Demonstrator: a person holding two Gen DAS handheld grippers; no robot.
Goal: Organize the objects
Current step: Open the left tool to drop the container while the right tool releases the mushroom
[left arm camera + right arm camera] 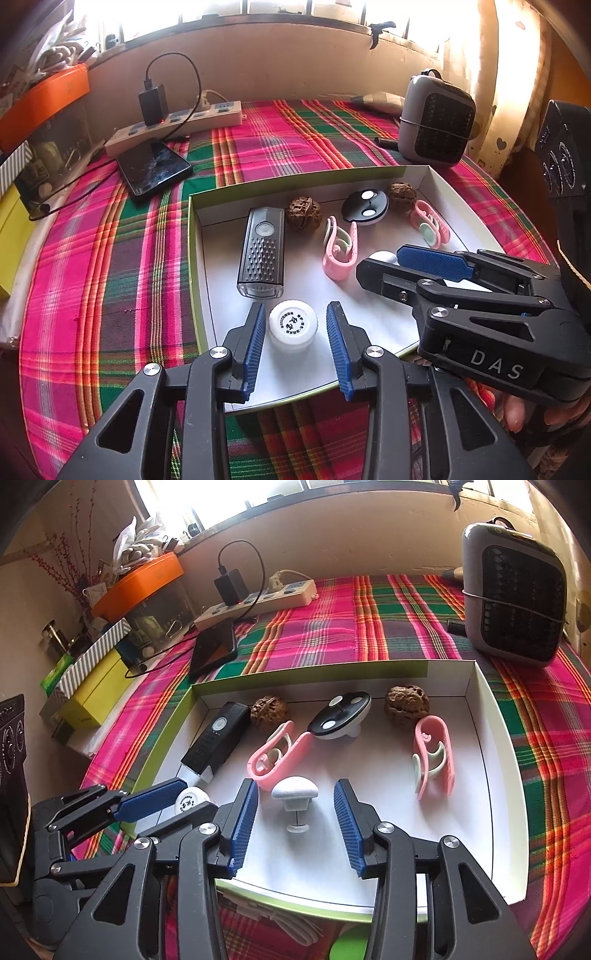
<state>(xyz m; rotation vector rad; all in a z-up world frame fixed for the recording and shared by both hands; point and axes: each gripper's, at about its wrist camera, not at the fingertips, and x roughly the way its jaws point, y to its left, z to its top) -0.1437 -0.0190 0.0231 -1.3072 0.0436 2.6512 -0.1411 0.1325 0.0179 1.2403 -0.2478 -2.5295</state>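
A shallow white box point(197, 258) with green outer sides lies on the plaid cloth. In it are a black bike light point(262, 251), two walnuts point(303, 213) point(400, 192), two pink clips point(338, 247) point(430, 223) and a black disc with white dots point(365, 206). My left gripper point(296, 306) is open around a small white capped bottle point(293, 326) that stands on the box floor, with gaps on both sides. My right gripper point(295, 783) is open around a white mushroom-shaped knob point(295, 794) lying on the box floor, its pads point(243, 812) clear of it.
A phone point(155, 168), a power strip point(177, 123) with a charger, and a grey heater point(436, 118) stand behind the box. An orange box point(142, 581) and a yellow box point(92, 698) sit at the left table edge. Bare plaid cloth point(110, 277) lies left of the box.
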